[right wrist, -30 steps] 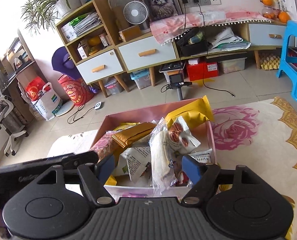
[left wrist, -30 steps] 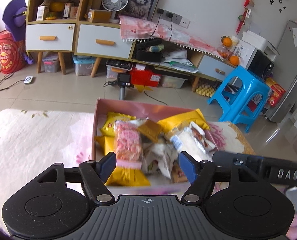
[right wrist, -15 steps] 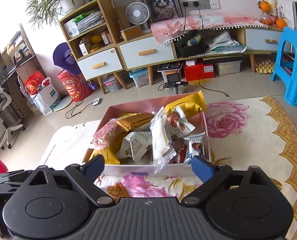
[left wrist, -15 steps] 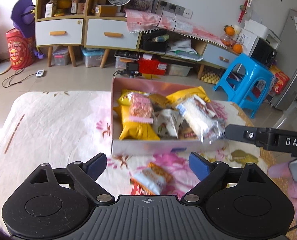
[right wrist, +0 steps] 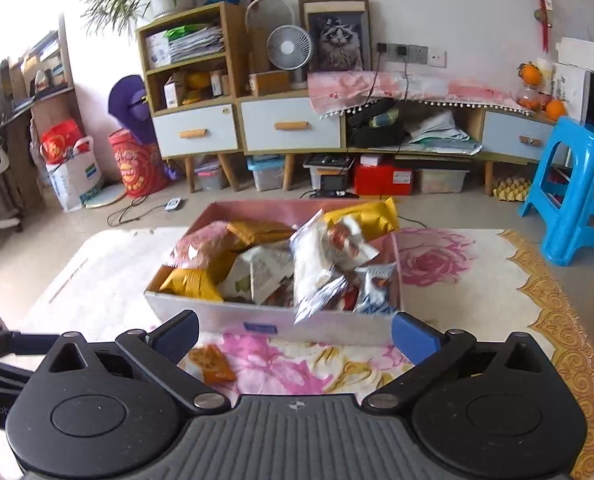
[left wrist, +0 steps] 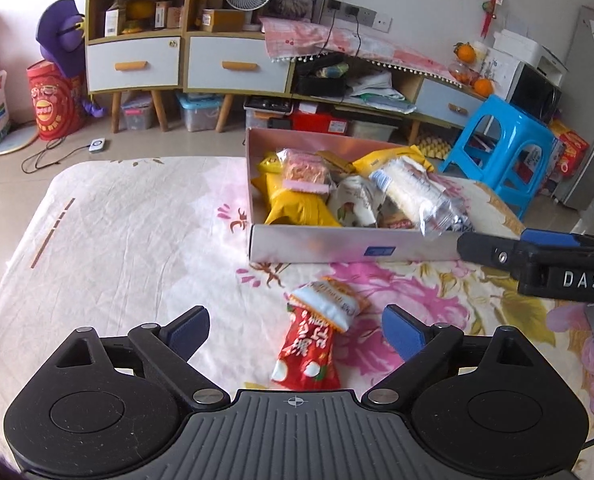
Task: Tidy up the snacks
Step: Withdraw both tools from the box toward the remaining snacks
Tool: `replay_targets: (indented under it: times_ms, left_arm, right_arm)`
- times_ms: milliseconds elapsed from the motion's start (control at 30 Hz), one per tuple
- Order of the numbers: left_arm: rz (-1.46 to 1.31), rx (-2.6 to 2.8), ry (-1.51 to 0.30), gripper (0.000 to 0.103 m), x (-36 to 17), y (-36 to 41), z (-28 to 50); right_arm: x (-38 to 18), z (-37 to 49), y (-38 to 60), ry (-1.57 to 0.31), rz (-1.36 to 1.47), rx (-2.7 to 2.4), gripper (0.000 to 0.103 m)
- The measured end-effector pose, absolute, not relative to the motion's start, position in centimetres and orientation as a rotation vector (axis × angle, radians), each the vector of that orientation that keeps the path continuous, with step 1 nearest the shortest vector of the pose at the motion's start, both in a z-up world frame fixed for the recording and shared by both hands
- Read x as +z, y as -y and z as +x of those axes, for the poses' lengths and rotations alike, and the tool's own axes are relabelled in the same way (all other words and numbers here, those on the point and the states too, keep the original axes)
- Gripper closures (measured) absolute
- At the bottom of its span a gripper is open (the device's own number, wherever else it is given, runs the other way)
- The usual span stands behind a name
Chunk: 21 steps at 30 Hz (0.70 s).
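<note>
Both claws have just been opening and stand wide and empty, the left gripper (left wrist: 295, 330) with two loose packets (left wrist: 317, 332) lying between its fingers, the snack box (left wrist: 337, 246) just beyond, the right gripper (right wrist: 295, 334) facing the box too; next, I judge, comes closing on a packet for the box.

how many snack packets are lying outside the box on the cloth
2. The red foil packet lies before the pink cardboard box; the white-and-orange packet overlaps its top end. The claws' bodies may hide more.

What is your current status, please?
Left gripper and right gripper open, jaws just widened, nothing held. Two snack packets loose before the box. Nothing blocking.
</note>
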<state>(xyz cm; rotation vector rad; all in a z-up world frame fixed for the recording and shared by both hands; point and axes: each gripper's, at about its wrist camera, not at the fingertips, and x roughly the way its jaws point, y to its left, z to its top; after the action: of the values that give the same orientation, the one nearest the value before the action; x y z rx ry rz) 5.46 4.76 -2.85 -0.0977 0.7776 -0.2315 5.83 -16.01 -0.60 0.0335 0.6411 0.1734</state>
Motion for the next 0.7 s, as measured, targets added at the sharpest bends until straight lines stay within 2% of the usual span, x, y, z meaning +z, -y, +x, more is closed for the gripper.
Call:
replay_targets:
  times_ms: [533, 600, 700]
  left_arm:
    - [0.009, -0.363, -0.791, 0.011, -6.8, -3.8, 5.7]
    - [-0.002, -0.377, -0.793, 0.016, -7.0, -3.8, 5.8]
    - [-0.006, -0.382, -0.804, 0.037, -7.1, -3.8, 6.0]
  right_arm:
    - [-3.1, 5.9, 13.1, -0.71, -0.082, 0.293, 0.008]
    - [-3.4, 6.1, 12.9, -0.716, -0.081, 0.303, 0.008]
    - [-3.6, 6.2, 12.6, -0.731, -0.079, 0.306, 0.008]
